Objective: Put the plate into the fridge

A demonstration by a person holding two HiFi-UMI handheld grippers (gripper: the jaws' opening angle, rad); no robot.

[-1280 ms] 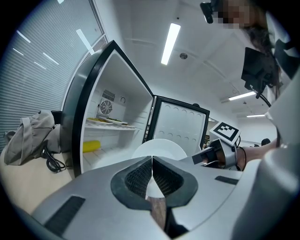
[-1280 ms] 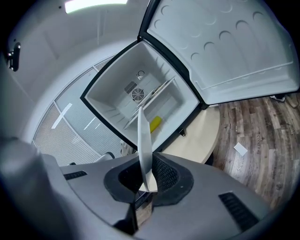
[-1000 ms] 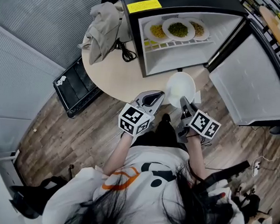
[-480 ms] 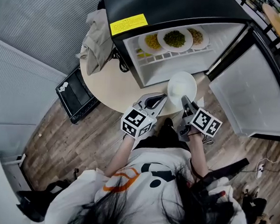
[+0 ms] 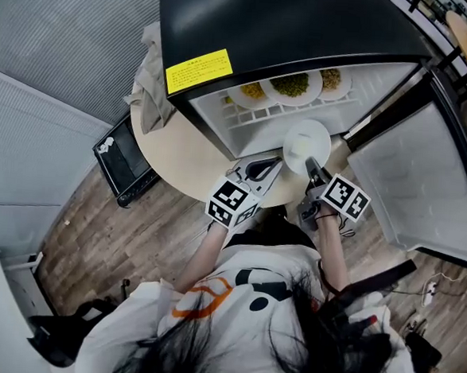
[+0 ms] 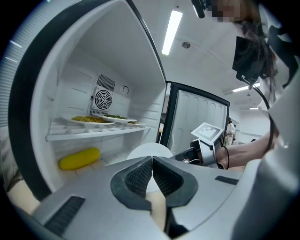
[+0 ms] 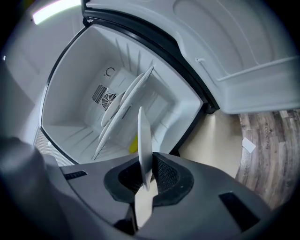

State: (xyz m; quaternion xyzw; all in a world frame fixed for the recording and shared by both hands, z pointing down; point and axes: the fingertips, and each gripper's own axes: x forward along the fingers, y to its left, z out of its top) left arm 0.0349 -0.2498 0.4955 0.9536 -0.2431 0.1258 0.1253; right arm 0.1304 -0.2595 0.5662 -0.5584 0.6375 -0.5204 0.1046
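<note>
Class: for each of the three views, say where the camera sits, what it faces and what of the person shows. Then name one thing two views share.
Head view: on the person's head, looking steeply down at the table, open fridge, left gripper and right gripper; hair, shirt, arms show.
Left gripper view: rides that gripper, faces into the fridge; its shut jaws and the right forearm show.
Right gripper view: rides that gripper, faces the fridge; jaws clamp the white plate.
Shared: that plate.
</note>
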